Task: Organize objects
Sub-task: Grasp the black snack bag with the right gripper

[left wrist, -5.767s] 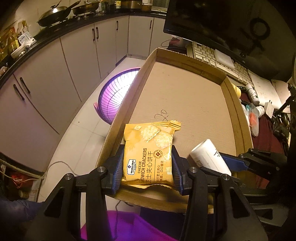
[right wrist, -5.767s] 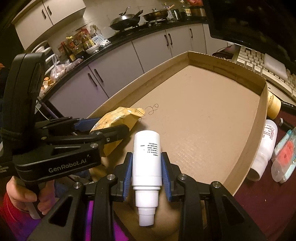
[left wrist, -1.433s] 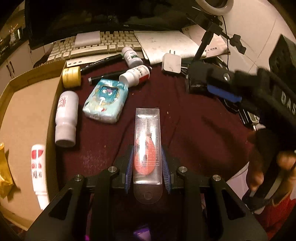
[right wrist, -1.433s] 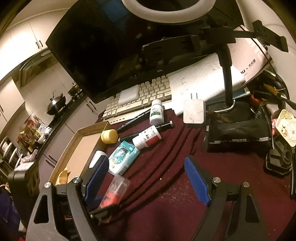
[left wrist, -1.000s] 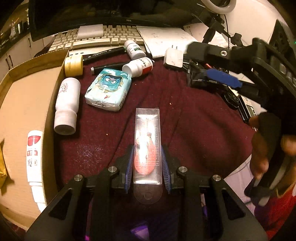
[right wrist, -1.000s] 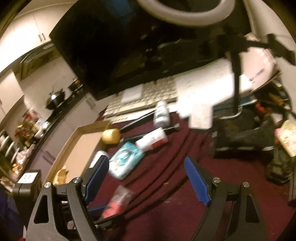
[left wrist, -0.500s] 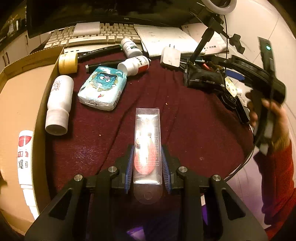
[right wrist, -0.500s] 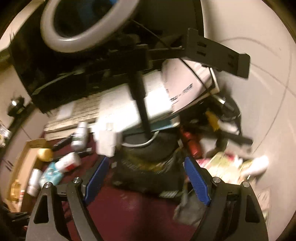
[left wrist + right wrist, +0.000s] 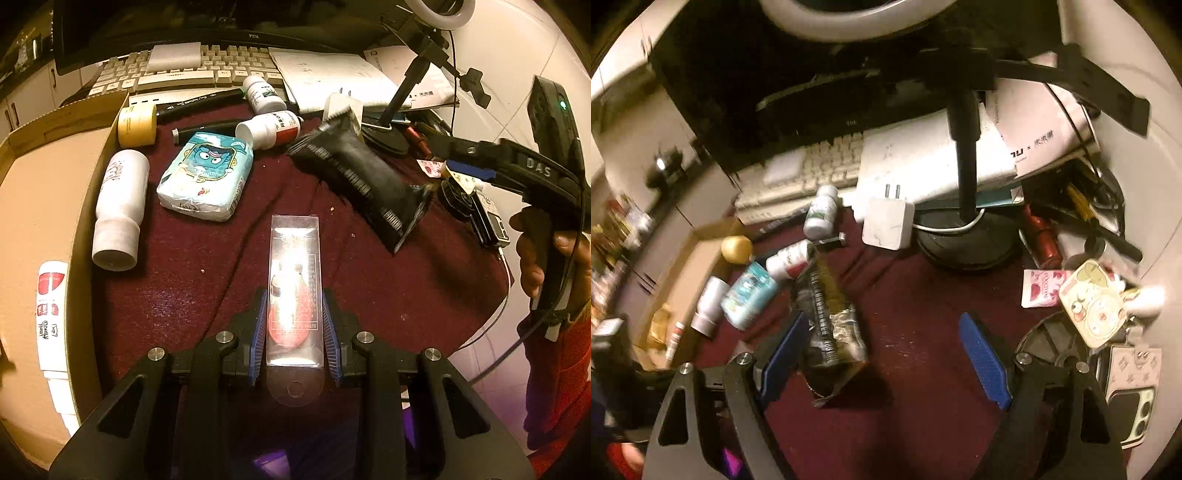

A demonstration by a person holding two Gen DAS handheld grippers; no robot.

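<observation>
While the left gripper (image 9: 294, 325) has its jaws narrowed onto the clear blister pack (image 9: 294, 291) with a red item sealed inside, the step in hand looks like carrying that pack across to the cardboard box (image 9: 44, 192) at the left. The pads bear on the pack's long edges, with the hang tab at the near end, so the grip should hold if the pack is kept level and lifted clear of the box wall before it is let go. A white tube with red print (image 9: 50, 317) already lies just inside that wall — set the pack beside it, not on it.

The right gripper (image 9: 886, 360) hangs over the maroon tabletop (image 9: 923, 295) with jaws wide and nothing clamped. A black foil pouch (image 9: 827, 325) lies by its left pad — possibly touching, though blur hides it. Centre the jaws over the pouch before closing.
</observation>
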